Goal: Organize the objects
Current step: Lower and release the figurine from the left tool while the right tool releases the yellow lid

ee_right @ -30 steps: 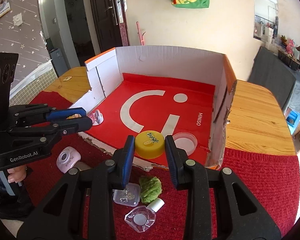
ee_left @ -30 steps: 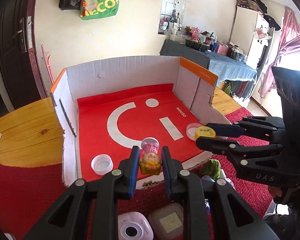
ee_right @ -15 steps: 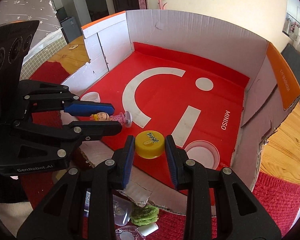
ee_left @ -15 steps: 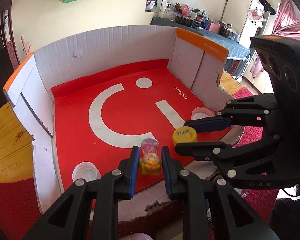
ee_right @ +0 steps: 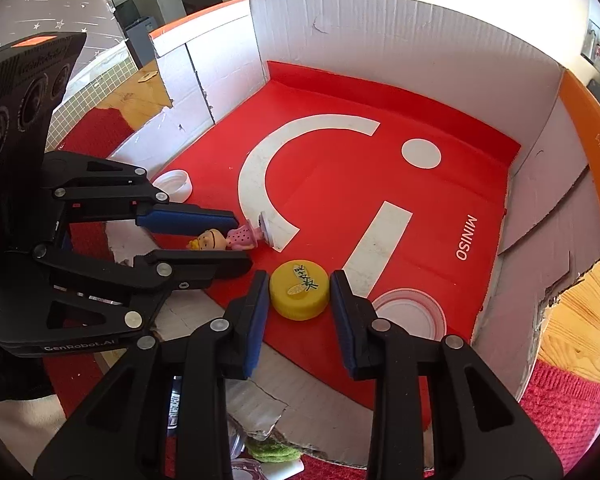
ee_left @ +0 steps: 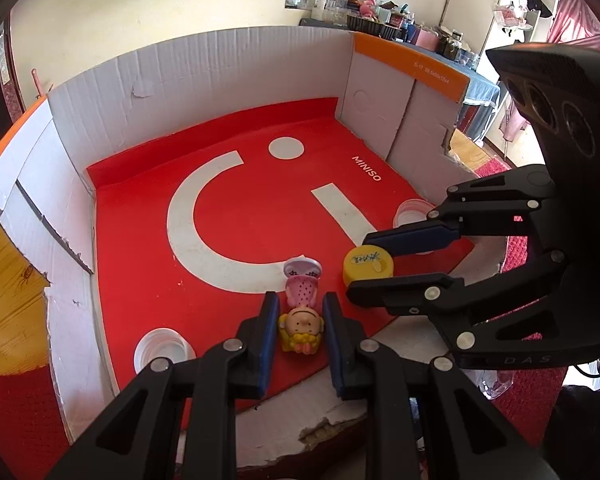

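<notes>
My left gripper (ee_left: 298, 308) is shut on a small doll figure (ee_left: 301, 322) with a yellow-haired head and a pink dotted dress, held low over the red floor of the cardboard box (ee_left: 228, 76), near its front edge. In the right wrist view the same doll (ee_right: 224, 240) lies sideways between the left gripper's (ee_right: 242, 240) fingers. My right gripper (ee_right: 299, 286) is shut on a yellow bottle cap (ee_right: 299, 288) just above the red floor, right of the doll. The cap (ee_left: 367, 266) also shows in the left wrist view, inside the right gripper (ee_left: 358, 264).
Inside the box lie a white lid (ee_left: 162, 350) at the front left and a clear round lid (ee_right: 410, 312) at the front right. The box stands on a wooden table (ee_right: 580, 316) with a red cloth (ee_right: 568, 396). A green item (ee_right: 274, 450) lies before the torn front edge.
Both grippers moved forward and down into the box with their objects. The doll has tipped from upright to head toward the camera. The items outside the box slipped out of view.
</notes>
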{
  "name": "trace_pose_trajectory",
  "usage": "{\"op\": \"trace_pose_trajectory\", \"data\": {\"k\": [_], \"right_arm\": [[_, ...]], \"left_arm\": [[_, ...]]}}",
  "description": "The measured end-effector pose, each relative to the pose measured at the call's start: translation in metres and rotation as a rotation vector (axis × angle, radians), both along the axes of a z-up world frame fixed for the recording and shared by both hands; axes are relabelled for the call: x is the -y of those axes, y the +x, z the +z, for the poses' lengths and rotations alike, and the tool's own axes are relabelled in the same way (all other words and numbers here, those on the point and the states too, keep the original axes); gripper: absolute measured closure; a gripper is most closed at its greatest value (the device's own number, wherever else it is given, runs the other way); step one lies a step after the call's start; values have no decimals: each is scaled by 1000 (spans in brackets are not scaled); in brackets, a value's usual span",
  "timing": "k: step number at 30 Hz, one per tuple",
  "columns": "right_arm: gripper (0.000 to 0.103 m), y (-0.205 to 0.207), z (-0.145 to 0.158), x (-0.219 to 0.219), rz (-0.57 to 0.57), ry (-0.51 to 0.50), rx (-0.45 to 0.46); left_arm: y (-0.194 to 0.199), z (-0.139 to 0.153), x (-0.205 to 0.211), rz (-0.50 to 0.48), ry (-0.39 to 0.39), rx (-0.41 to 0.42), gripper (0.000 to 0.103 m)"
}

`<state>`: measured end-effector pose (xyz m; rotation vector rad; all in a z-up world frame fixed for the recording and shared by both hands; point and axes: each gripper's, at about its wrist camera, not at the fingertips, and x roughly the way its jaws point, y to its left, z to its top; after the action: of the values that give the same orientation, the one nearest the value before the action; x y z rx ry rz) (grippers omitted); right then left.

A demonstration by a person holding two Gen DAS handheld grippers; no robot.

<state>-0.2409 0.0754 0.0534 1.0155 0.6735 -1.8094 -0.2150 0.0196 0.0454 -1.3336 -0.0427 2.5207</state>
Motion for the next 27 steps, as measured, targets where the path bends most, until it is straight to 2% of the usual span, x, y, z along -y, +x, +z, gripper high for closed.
{"op": "trace_pose_trajectory", "data": {"k": [27], "right_arm": [[73,1,3,0,20,27,-14]], "left_arm": [[0,0,-1,0,1,0,77]]}}
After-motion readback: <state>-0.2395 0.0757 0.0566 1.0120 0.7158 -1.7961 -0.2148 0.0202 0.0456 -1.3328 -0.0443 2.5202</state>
